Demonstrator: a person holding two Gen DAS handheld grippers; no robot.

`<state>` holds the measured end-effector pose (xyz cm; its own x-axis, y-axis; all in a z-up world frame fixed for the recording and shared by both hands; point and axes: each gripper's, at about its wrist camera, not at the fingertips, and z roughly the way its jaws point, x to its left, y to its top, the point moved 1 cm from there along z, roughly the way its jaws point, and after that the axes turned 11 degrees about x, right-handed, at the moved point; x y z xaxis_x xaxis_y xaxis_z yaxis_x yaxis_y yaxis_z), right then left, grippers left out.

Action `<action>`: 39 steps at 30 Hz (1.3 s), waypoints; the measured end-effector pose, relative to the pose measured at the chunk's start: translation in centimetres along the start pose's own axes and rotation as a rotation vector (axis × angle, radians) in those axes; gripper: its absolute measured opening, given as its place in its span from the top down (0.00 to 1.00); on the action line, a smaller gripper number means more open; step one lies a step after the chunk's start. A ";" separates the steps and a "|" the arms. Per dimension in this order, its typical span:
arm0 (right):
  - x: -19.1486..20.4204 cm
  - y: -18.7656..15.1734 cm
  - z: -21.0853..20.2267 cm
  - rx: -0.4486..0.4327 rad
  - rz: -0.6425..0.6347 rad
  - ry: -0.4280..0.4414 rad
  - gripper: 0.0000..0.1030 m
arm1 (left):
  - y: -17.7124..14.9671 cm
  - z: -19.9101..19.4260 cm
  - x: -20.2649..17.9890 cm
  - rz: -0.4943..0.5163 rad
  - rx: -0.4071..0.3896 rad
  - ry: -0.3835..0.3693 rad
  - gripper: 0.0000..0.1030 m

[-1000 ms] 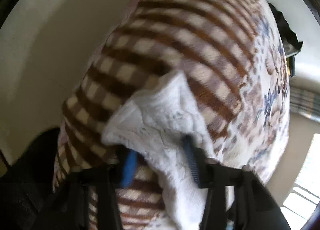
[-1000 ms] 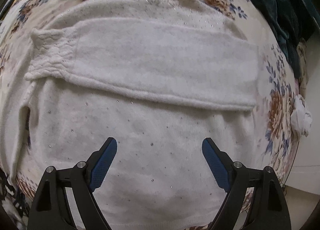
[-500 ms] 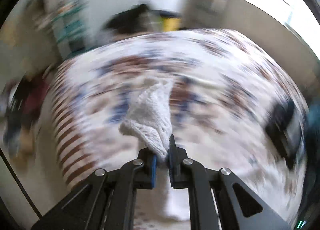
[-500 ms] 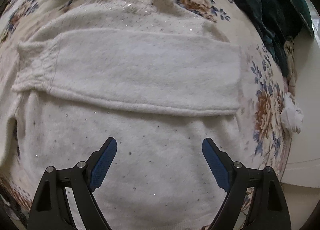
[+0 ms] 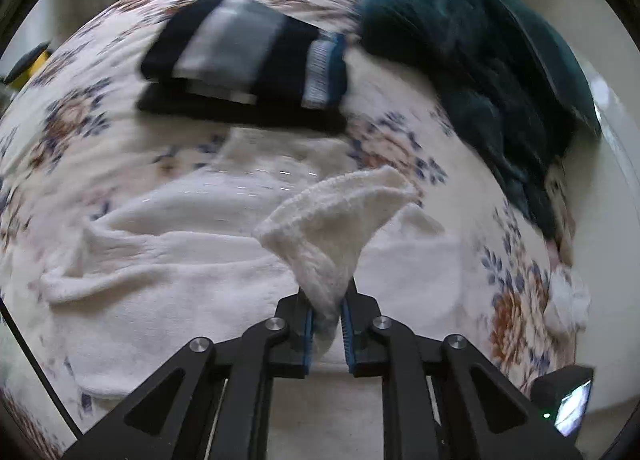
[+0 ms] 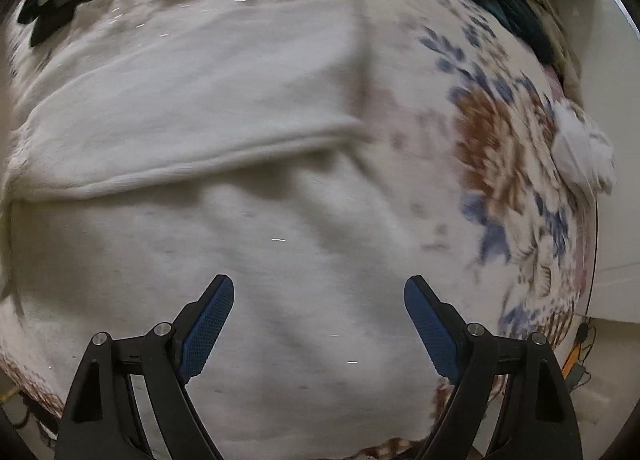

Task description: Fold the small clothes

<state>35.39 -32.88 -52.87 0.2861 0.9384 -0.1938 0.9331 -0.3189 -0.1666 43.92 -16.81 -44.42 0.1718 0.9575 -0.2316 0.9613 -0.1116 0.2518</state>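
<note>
A white knit sweater (image 6: 248, 244) lies flat on a floral bedspread (image 6: 512, 163), with one sleeve (image 6: 208, 91) folded across its chest. My left gripper (image 5: 326, 320) is shut on the cuff of the other sleeve (image 5: 332, 219) and holds it up over the sweater's body (image 5: 160, 280). My right gripper (image 6: 319, 324) is open and empty, just above the sweater's lower part.
A folded dark and grey striped garment (image 5: 240, 59) lies at the far side of the bed. A heap of dark teal clothes (image 5: 500, 71) lies at the back right. A small white crumpled item (image 6: 582, 151) sits by the bed's right edge.
My left gripper closed on the sleeve cuff and swung it round from the bed's edge over the sweater. My right gripper drifted closer over the sweater, still open.
</note>
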 end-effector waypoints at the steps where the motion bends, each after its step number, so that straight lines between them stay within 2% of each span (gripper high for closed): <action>1: -0.8 0.1 -0.1 -0.001 0.008 0.026 0.14 | -0.2 -0.3 -0.6 0.017 -0.006 0.033 0.76; 2: -1.7 0.1 -0.4 -0.012 0.014 0.064 0.14 | -0.1 -0.4 -0.7 0.030 -0.015 0.059 0.69; 3: -2.1 0.1 -0.6 -0.020 0.014 0.091 0.14 | -0.1 -0.8 -0.4 0.035 -0.021 0.078 0.55; 4: -2.6 0.1 -1.0 -0.031 0.014 0.124 0.14 | -0.1 -1.3 0.6 0.021 -0.029 0.098 0.42; 6: -2.8 0.3 -2.1 -0.056 0.010 0.204 0.14 | 0.1 -2.3 4.0 -0.033 -0.059 0.187 0.25; 9: -1.6 1.7 -3.6 -0.062 -0.020 0.350 0.14 | -0.4 -4.3 9.7 -0.149 -0.089 0.347 0.24; 11: 0.0 3.5 -4.2 -0.063 -0.041 0.424 0.14 | -1.1 -4.9 13.0 -0.232 -0.077 0.426 0.24; 13: 2.3 5.7 -4.4 -0.071 -0.050 0.460 0.14 | -2.0 -5.2 16.9 -0.325 -0.049 0.485 0.24; 15: 4.9 8.8 -3.5 -0.060 -0.063 0.456 0.14 | -2.8 -5.0 20.0 -0.396 -0.007 0.562 0.24; 17: 6.5 11.8 -1.0 0.034 -0.021 0.442 0.14 | -3.5 -4.9 22.0 -0.443 0.009 0.581 0.24; 18: 7.2 13.2 0.7 0.094 0.033 0.466 0.16 | -3.8 -4.9 22.7 -0.460 0.013 0.587 0.24; 19: 7.3 14.0 1.5 0.122 0.053 0.482 0.30 | -4.0 -4.9 23.2 -0.471 0.014 0.590 0.24; 20: 7.7 14.4 2.2 0.158 0.073 0.462 0.63 | -4.3 -4.9 23.7 -0.483 0.015 0.591 0.24; 21: 7.9 14.5 2.4 0.155 0.085 0.444 0.79 | -4.3 -4.9 23.8 -0.489 0.016 0.591 0.24; 22: 8.1 14.4 2.0 0.125 0.083 0.452 0.89 | -4.6 -4.8 24.0 -0.496 0.019 0.589 0.24; 24: 8.4 13.4 -0.8 -0.005 0.032 0.383 0.90 | -4.9 -4.6 24.2 -0.505 0.024 0.586 0.24; 26: 8.0 12.6 -3.1 -0.099 0.006 0.349 0.91 | -4.9 -4.3 24.3 -0.508 0.026 0.575 0.24; 28: 6.3 12.1 -5.3 -0.196 0.024 0.296 0.91 | -4.8 -4.1 24.0 -0.511 0.030 0.560 0.24; 30: 3.5 12.4 -6.3 -0.256 0.083 0.240 0.91 | -4.3 -3.2 23.6 -0.511 0.039 0.527 0.24; 33: -0.1 14.0 -5.1 -0.225 0.152 0.197 0.91 | -3.2 -1.6 22.4 -0.479 0.055 0.496 0.24; 36: -1.8 14.9 -3.4 -0.192 0.168 0.162 0.91 | -1.4 1.1 20.9 -0.406 0.083 0.476 0.24; 39: -2.7 15.7 -2.2 -0.181 0.168 0.107 0.91 | 1.0 4.3 20.1 -0.302 0.118 0.536 0.24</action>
<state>49.76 -40.11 -52.82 0.4523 0.8863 -0.0995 0.8918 -0.4509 0.0367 49.30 1.19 -52.87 -0.2131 0.9483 0.2350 0.9733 0.1851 0.1359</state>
